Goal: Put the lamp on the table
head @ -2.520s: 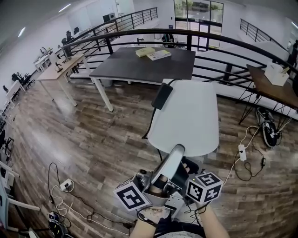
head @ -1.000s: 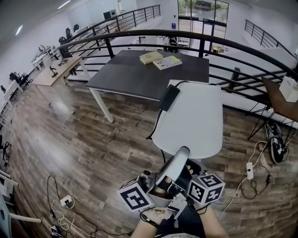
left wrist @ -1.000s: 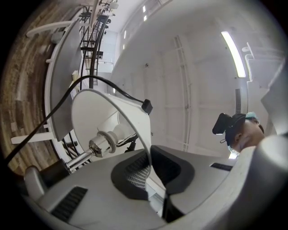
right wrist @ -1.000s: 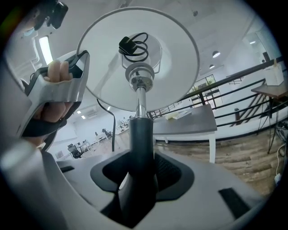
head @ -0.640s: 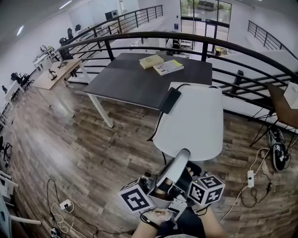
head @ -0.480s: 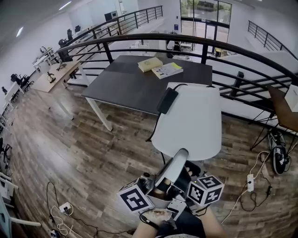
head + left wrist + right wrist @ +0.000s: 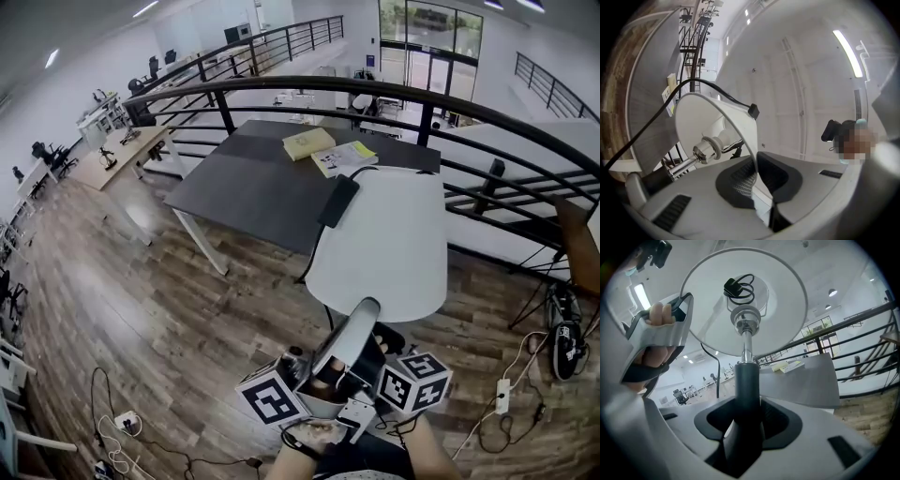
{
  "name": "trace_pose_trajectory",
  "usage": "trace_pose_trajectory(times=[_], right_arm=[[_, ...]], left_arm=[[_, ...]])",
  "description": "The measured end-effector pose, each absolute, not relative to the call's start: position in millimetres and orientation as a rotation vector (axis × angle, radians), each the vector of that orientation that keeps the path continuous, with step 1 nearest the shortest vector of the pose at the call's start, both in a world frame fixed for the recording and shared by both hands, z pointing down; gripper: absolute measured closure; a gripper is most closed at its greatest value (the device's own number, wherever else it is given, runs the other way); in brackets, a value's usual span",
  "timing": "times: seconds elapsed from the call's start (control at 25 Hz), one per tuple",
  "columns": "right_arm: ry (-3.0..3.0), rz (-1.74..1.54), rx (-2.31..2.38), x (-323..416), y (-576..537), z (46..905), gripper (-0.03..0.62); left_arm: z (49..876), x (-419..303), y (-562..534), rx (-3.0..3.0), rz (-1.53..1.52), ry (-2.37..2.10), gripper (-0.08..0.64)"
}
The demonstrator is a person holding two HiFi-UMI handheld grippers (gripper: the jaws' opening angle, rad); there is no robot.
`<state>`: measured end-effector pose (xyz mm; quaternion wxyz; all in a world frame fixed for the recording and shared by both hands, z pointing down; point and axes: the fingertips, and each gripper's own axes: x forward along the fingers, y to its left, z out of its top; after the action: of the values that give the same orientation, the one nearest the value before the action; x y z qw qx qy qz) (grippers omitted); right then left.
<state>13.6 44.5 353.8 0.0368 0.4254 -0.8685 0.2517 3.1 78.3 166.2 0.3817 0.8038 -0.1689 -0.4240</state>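
Note:
I carry a lamp with a wide white shade [image 7: 384, 244], held tilted forward above the wood floor. My left gripper [image 7: 757, 197] is shut on the thin rim of the shade [image 7: 740, 122], beside the bulb socket [image 7: 707, 148]. My right gripper [image 7: 745, 427] is shut on the lamp's black stem [image 7: 747, 380] below the shade [image 7: 740, 296]. In the head view both marker cubes sit low at centre, the left gripper [image 7: 356, 319] reaching up to the shade's near edge. The lamp's black adapter [image 7: 337, 200] and cord hang against the shade. The dark grey table [image 7: 244, 187] stands ahead.
Two books [image 7: 309, 142] lie at the table's far side. A black curved railing [image 7: 375, 89] runs behind the table. Cables and a power strip [image 7: 125, 422] lie on the floor at lower left. Shoes [image 7: 562, 323] and another strip are at the right.
The table and railing have drawn nearer and shifted in the head view as I walk toward them. The lamp and both grips look the same.

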Motion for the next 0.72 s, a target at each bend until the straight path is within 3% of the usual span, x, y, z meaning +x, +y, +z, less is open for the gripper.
trace_pose_trajectory(times=[0.72], right_arm=[[-2.622,0.840,1.348,30,-23,375,0.407]], left_arm=[[185,20,3,2.018,-1.035,-0.416,0.525]])
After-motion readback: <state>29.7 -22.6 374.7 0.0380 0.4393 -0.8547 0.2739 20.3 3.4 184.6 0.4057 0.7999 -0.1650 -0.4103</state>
